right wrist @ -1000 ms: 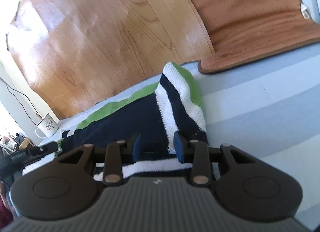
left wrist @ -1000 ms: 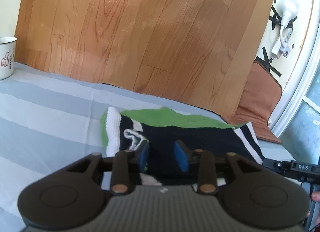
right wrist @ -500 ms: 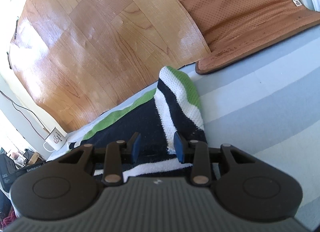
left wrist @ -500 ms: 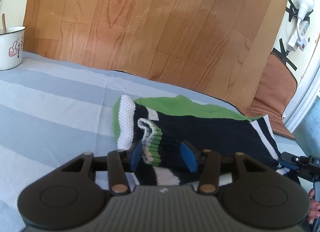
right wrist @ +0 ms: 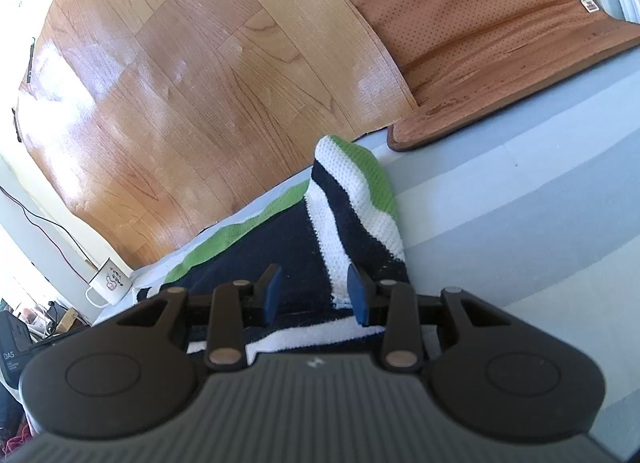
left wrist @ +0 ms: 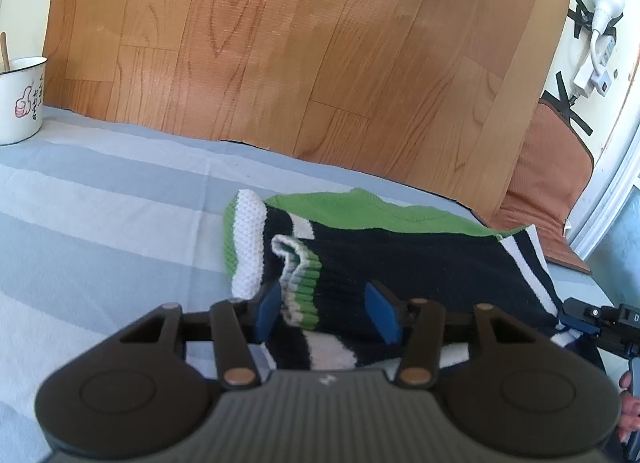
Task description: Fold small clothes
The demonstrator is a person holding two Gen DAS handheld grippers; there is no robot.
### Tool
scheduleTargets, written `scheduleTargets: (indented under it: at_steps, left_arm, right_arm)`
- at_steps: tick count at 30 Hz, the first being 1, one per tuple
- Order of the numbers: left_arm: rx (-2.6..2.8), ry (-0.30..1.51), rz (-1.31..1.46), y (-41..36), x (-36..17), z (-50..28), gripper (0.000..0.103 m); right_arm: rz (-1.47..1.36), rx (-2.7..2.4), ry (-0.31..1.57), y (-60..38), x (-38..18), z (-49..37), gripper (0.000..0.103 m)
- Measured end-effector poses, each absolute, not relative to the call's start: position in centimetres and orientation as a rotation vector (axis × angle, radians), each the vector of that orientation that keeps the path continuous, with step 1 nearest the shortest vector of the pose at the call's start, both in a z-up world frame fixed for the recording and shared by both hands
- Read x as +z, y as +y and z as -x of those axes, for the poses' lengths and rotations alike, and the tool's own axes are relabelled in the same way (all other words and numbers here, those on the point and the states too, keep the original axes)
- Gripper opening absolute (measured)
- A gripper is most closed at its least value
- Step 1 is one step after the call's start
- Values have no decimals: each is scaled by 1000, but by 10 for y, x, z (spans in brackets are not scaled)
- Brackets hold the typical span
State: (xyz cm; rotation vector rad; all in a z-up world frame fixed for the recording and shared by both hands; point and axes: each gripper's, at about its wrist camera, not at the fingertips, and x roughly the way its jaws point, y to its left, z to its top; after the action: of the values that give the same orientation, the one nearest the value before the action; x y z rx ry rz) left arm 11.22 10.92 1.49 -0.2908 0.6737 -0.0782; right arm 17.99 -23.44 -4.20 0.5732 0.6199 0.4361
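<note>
A small knitted sweater (left wrist: 408, 259) in black, white and green lies folded on the grey striped cloth (left wrist: 100, 223). In the left wrist view my left gripper (left wrist: 326, 309) is open, its blue pads on either side of a ribbed sleeve cuff (left wrist: 300, 275) at the sweater's near left edge. In the right wrist view the sweater (right wrist: 256, 263) lies ahead with a striped sleeve (right wrist: 352, 199) folded over it. My right gripper (right wrist: 314, 295) is open over the sweater's near right edge, a white stripe between its pads. The right gripper's tip also shows in the left wrist view (left wrist: 592, 317).
A wood-pattern board (left wrist: 300, 51) stands behind the cloth. A white enamel mug (left wrist: 20, 99) sits at the far left; it also shows in the right wrist view (right wrist: 108, 281). A brown cushion (right wrist: 480, 23) leans at the right. A white charger (left wrist: 596, 63) hangs on the wall.
Both grippers have drawn back slightly from the sweater and opened a little wider. The sleeve cuff now lies loose between the left pads.
</note>
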Motion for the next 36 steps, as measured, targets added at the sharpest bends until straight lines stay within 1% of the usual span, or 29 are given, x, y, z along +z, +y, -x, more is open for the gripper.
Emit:
scheduleTargets:
  at_steps: [15, 36]
  left_arm:
    - [-81, 676, 278, 108, 15, -113, 51]
    - [-87, 676, 264, 107, 15, -114, 53]
  right_arm:
    - [-573, 436, 620, -234, -42, -180, 39]
    - [-578, 429, 627, -234, -43, -180, 39]
